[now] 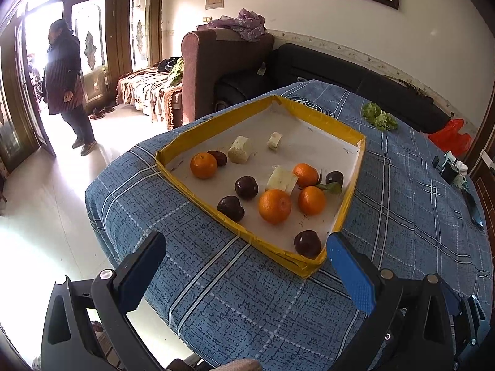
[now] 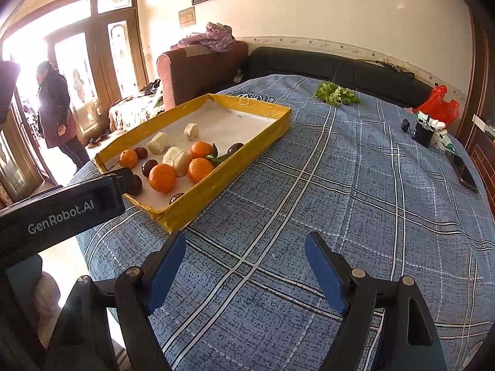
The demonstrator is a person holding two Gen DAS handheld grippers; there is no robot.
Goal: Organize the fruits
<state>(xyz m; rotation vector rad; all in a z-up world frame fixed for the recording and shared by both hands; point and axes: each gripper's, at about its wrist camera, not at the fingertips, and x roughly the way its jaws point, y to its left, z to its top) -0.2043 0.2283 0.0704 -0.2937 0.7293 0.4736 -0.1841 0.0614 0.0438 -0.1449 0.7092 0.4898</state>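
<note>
A yellow-rimmed tray (image 1: 352,207) with a white floor lies on the blue checked tablecloth (image 1: 247,303). It holds several oranges (image 1: 274,206), several dark plums (image 1: 307,243) and three pale cut fruit pieces (image 1: 238,149). My left gripper (image 1: 244,249) is open and empty, just in front of the tray's near corner. In the right wrist view the tray (image 2: 216,182) is at the left, with oranges (image 2: 162,177) and plums (image 2: 149,167). My right gripper (image 2: 246,247) is open and empty over bare cloth, right of the tray. The left gripper's body (image 2: 58,213) shows at the left.
A leafy green bunch (image 2: 337,94) lies at the table's far side. A red bag (image 2: 439,103), small devices (image 2: 423,133) and a phone (image 2: 464,170) are at the right edge. Sofas stand behind the table. A person (image 1: 65,83) stands by the door.
</note>
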